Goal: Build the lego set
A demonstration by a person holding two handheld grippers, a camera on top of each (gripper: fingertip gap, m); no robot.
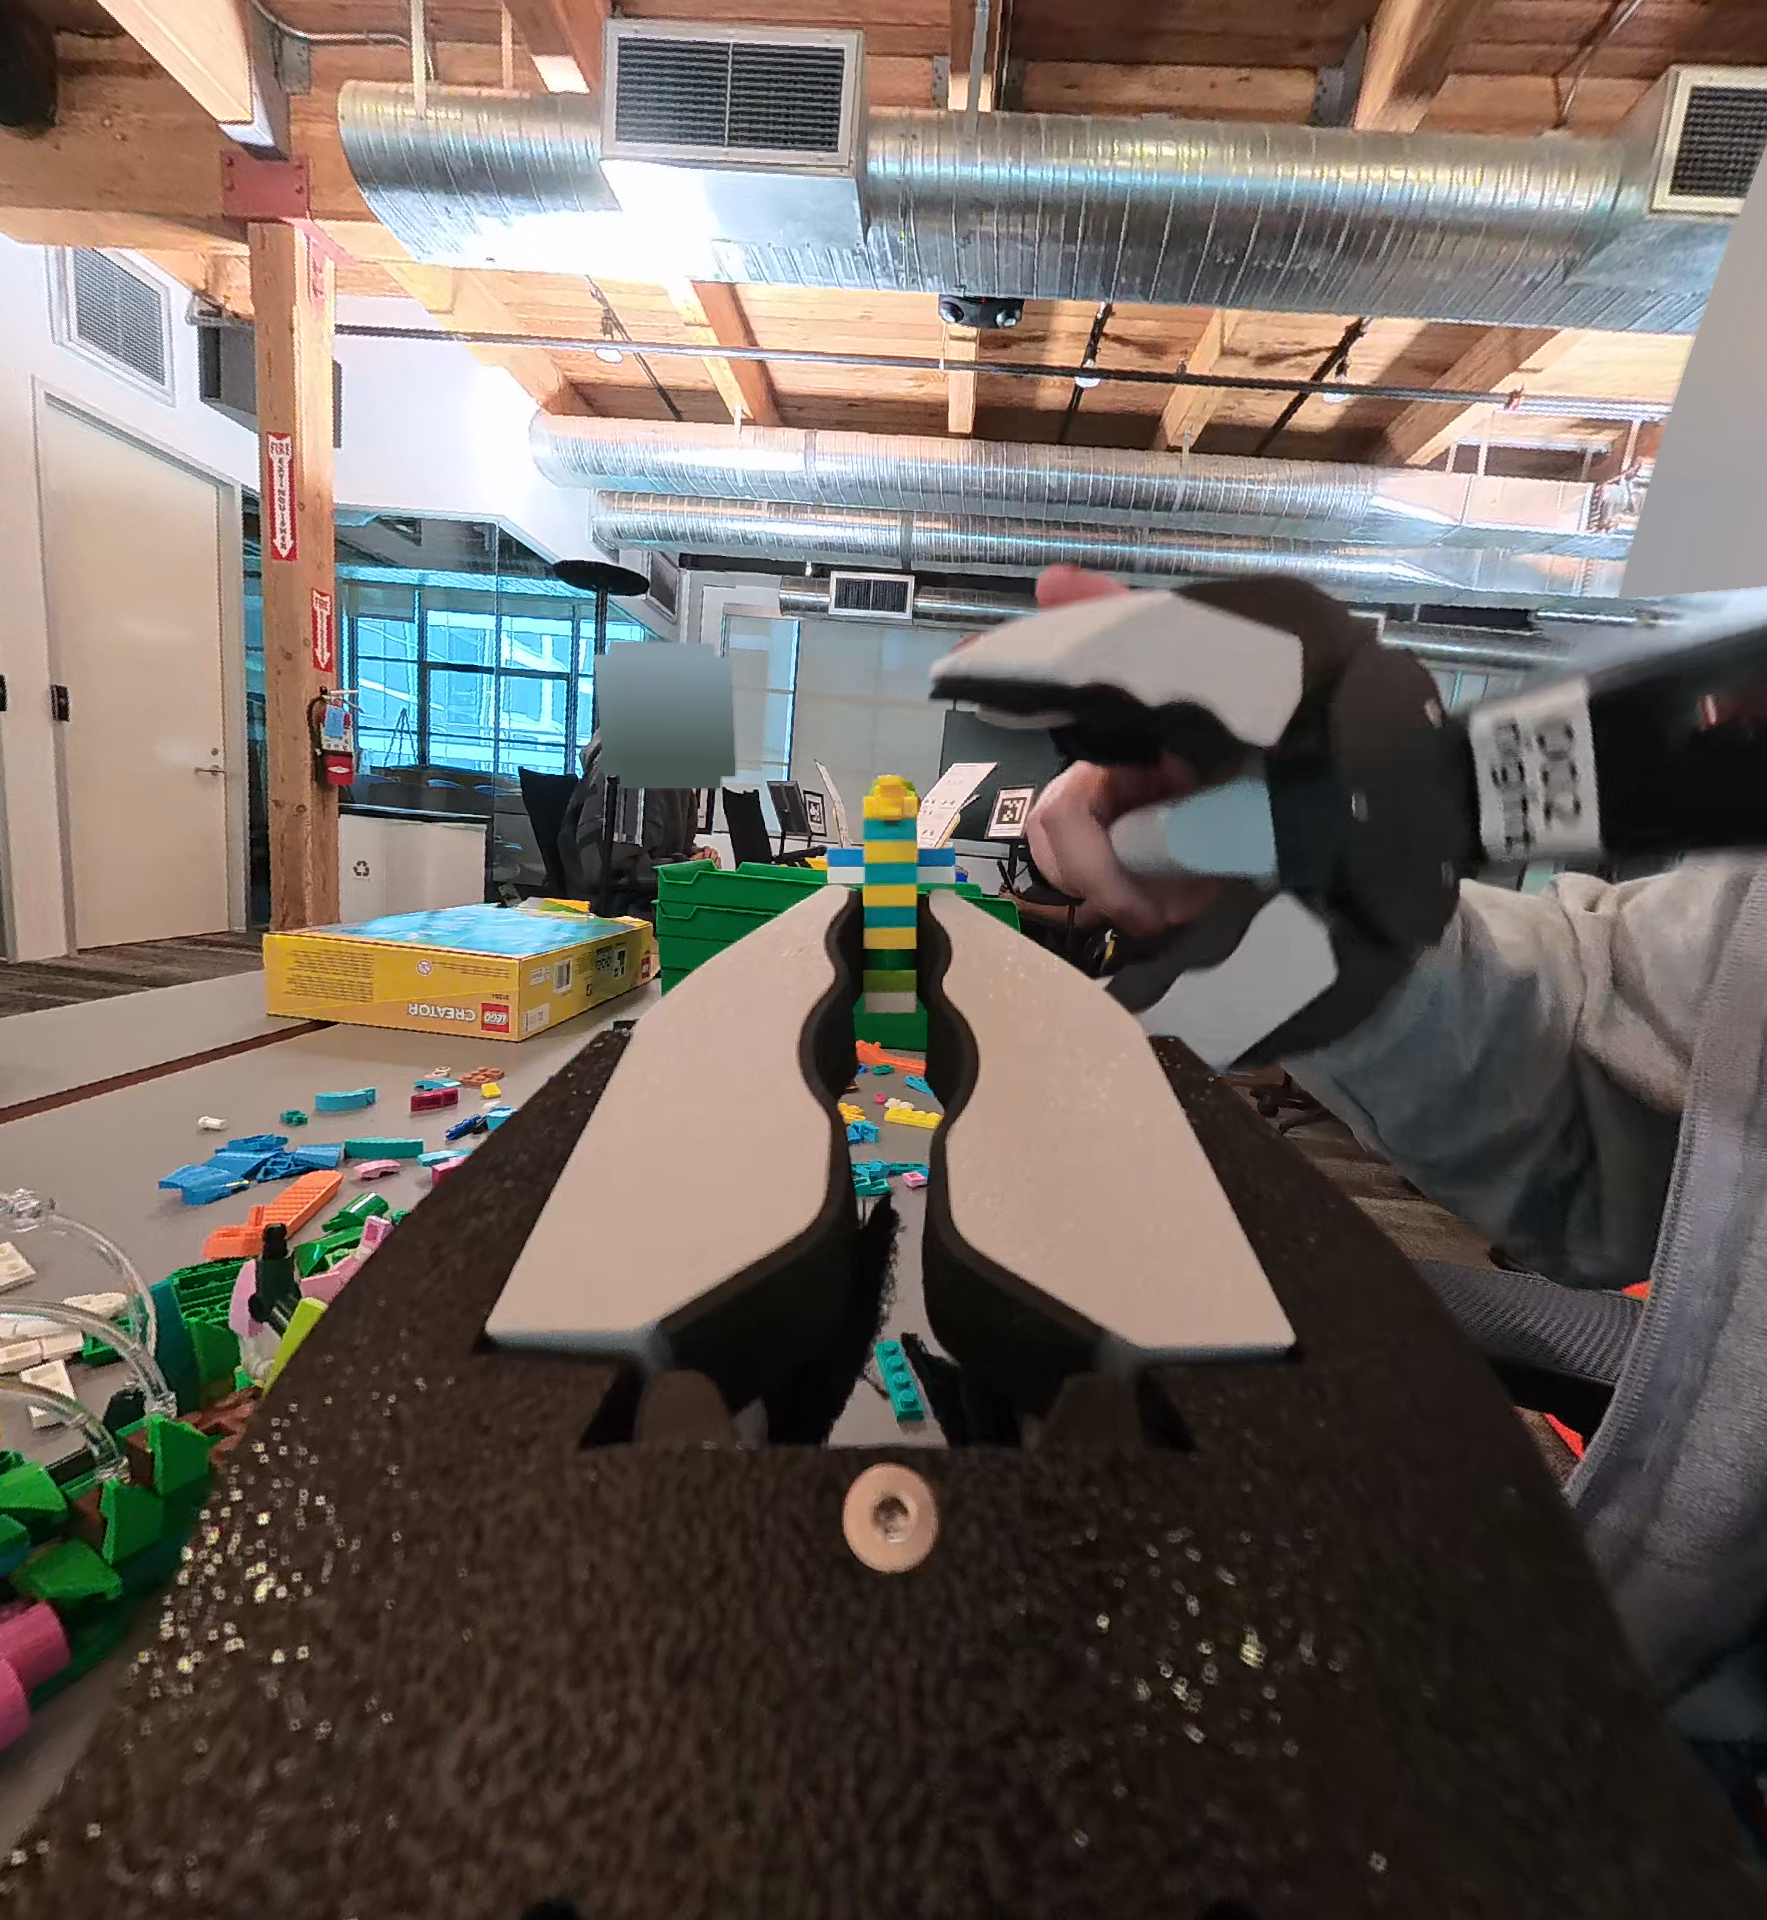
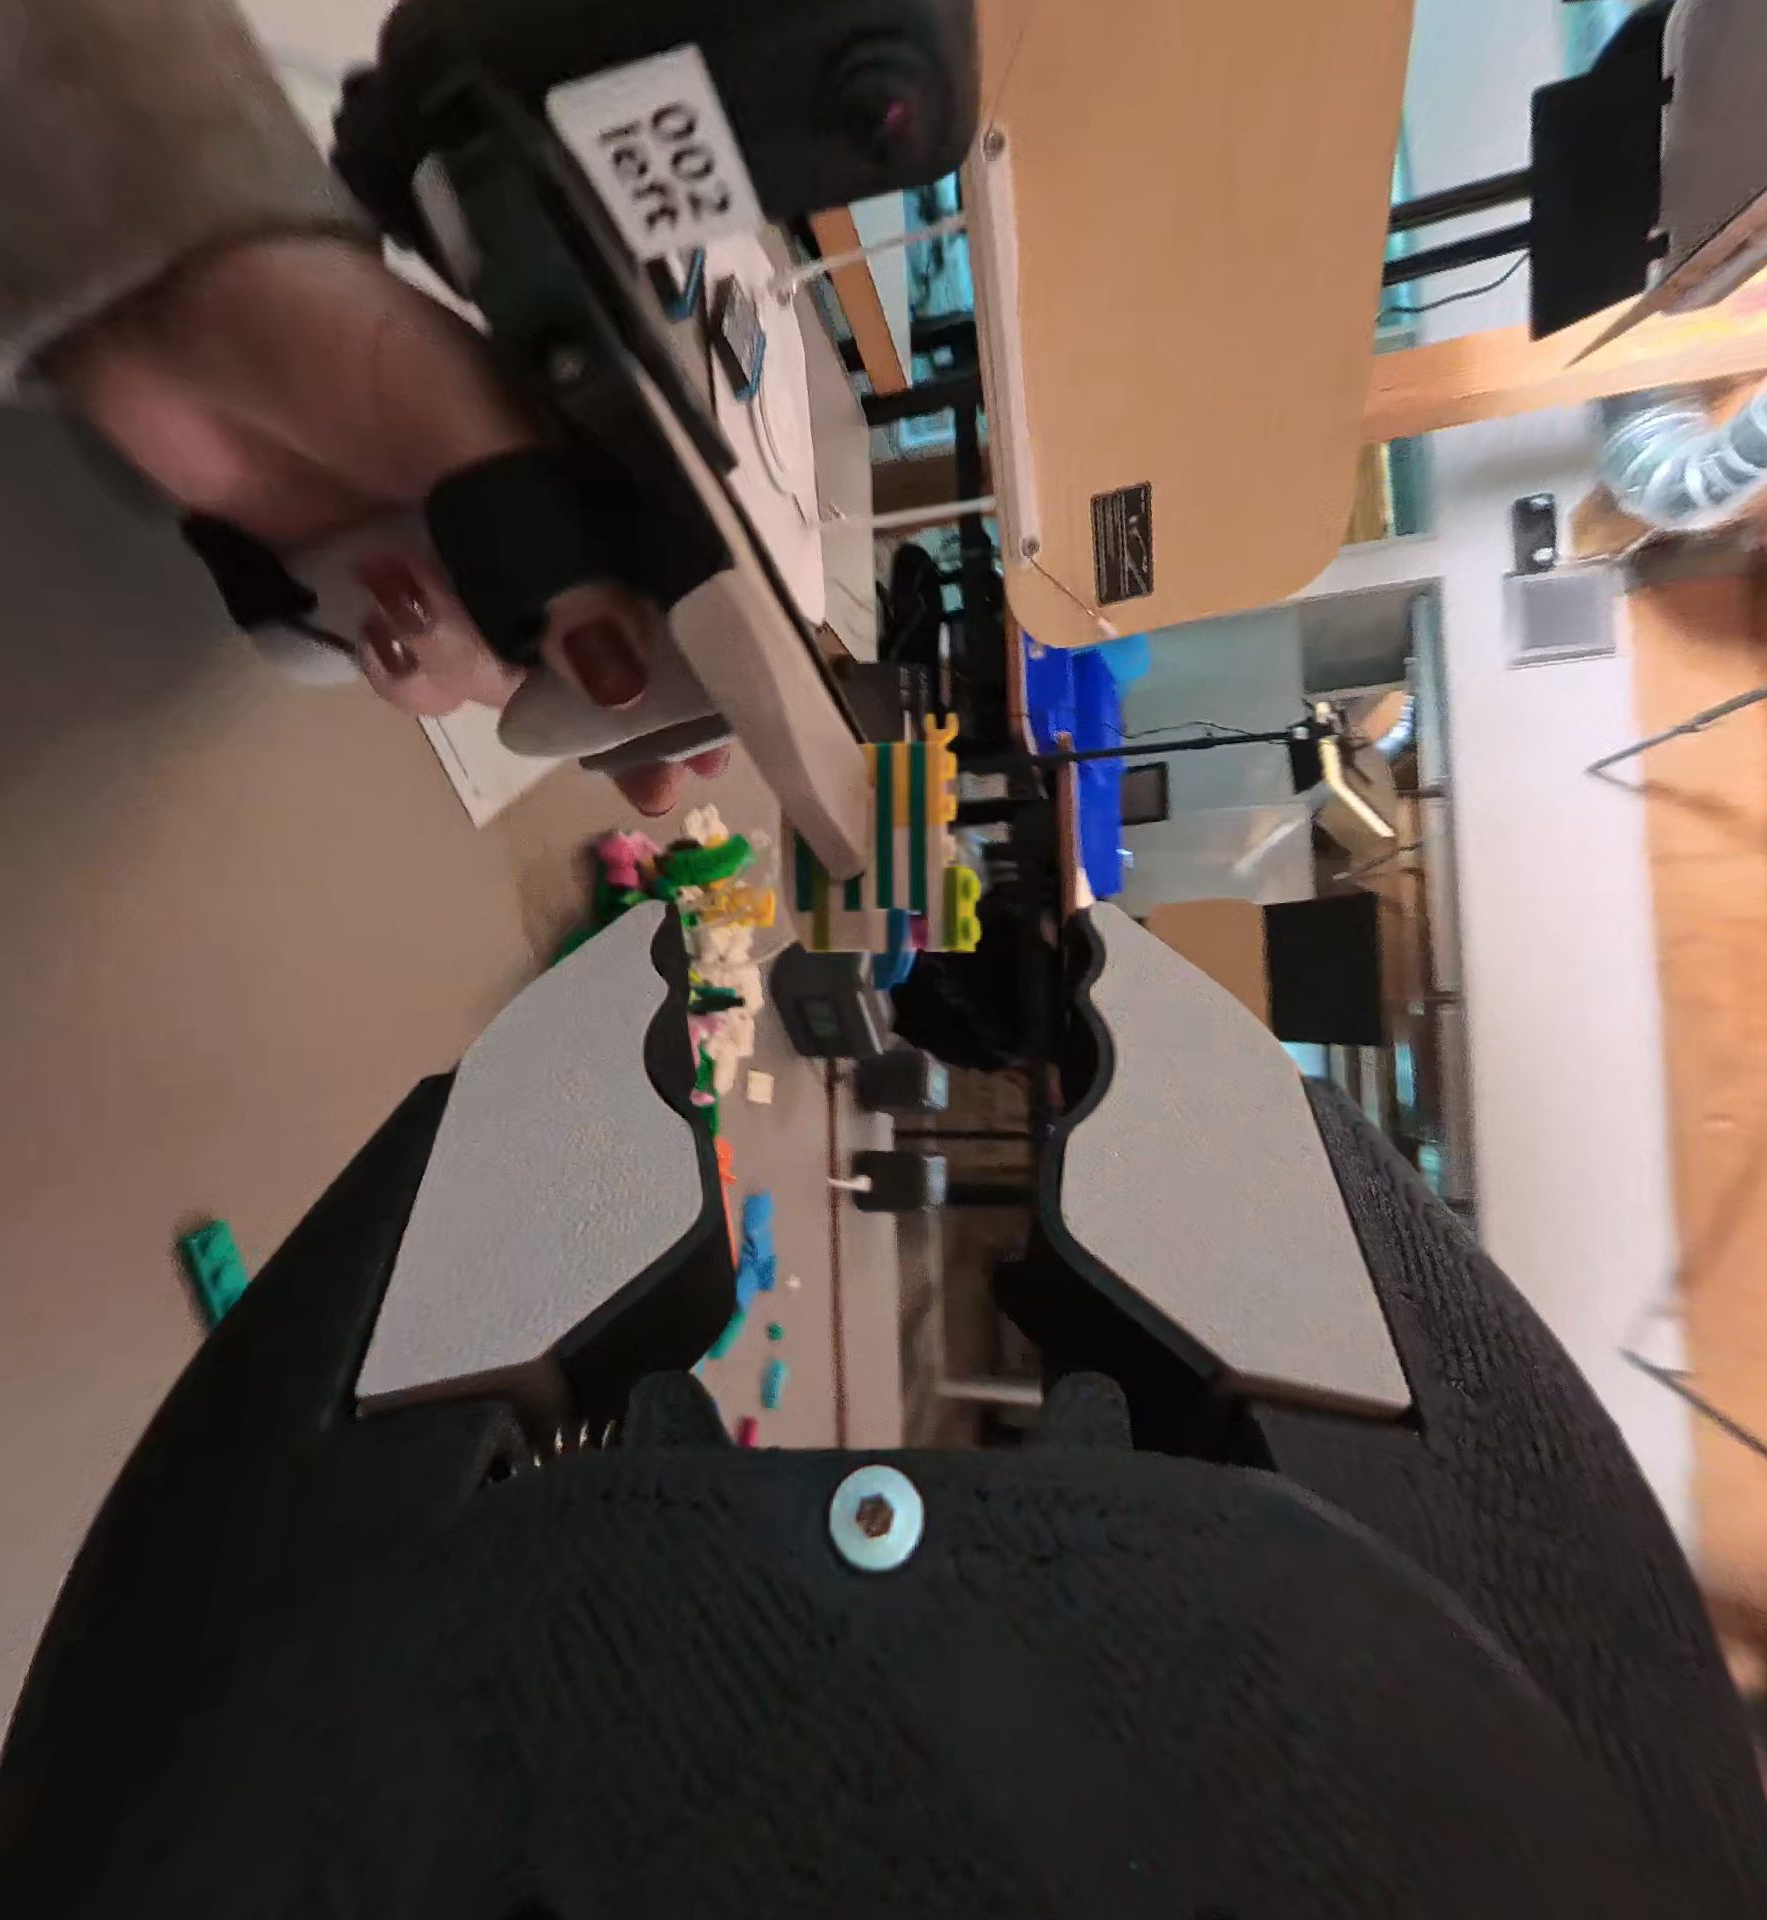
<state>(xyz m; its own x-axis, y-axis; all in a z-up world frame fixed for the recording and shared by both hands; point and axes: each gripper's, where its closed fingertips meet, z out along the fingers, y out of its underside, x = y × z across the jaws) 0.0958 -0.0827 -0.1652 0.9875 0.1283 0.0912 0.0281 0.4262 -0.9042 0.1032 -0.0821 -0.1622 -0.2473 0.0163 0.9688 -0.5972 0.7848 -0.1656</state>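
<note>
Striped yellow, teal, white and green brick column (image 1: 890,914), long axis upright, clamped in left claw (image 1: 887,925); right claw (image 2: 863,914) agape, empty.

Printed labels mark the yellow box (image 1: 463,969) and both grippers.

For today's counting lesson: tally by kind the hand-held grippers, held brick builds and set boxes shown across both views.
Hand-held grippers: 2 (left hand-held gripper, right hand-held gripper)
Striped brick tower, clamped in the left one: 1
Yellow set box: 1
Total: 4
</note>
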